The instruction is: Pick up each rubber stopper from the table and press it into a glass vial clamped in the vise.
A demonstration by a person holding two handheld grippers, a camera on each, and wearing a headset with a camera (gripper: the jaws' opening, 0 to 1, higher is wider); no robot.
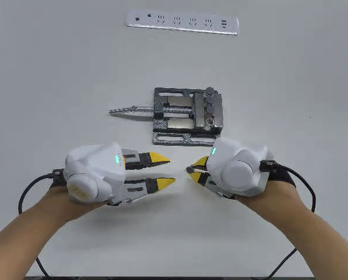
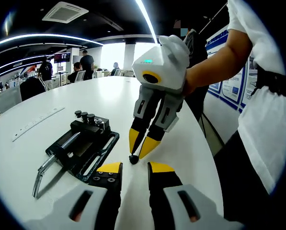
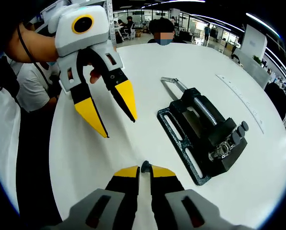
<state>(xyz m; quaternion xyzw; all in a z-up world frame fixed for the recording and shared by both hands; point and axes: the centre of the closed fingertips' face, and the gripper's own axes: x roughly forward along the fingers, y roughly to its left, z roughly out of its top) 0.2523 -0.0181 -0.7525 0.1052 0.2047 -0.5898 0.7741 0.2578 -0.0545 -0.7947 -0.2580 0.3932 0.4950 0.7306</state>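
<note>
The vise [image 1: 188, 116] is black, the table [image 1: 74, 76] white, the stopper [image 2: 133, 159] dark.

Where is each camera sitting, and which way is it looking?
Head view: on the person's head, looking down at the table, vise, left gripper, right gripper and forearms.
Left gripper view: on the left gripper, facing along its open fingers at the right gripper pinching a stopper; right arm shows.
Right gripper view: on the right gripper, facing the left gripper; left arm shows.
All share the vise.
</note>
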